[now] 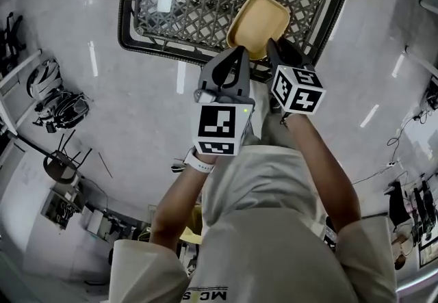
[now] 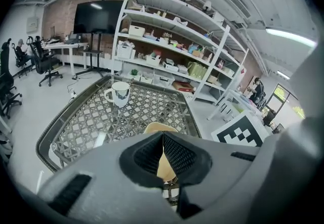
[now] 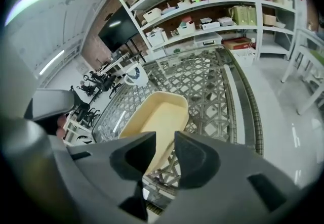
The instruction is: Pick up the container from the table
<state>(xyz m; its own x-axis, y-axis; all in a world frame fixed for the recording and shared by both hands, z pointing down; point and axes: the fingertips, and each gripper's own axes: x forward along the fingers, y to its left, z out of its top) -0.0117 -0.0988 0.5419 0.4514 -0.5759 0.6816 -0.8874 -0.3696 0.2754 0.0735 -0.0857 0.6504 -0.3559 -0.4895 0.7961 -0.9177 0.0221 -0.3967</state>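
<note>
L hand-held gripper: jaws shut, empty | R hand-held gripper: jaws wide, container edge betw, no grip

- The left hand-held gripper points forward and down, jaws closed together.
- The right hand-held gripper points down, jaws apart.
- Both forearms reach forward, side by side.

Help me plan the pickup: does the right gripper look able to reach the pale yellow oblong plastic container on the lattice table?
Probably yes: the right gripper has its jaws apart, and the pale yellow oblong plastic container lies straight ahead, unobstructed.
</note>
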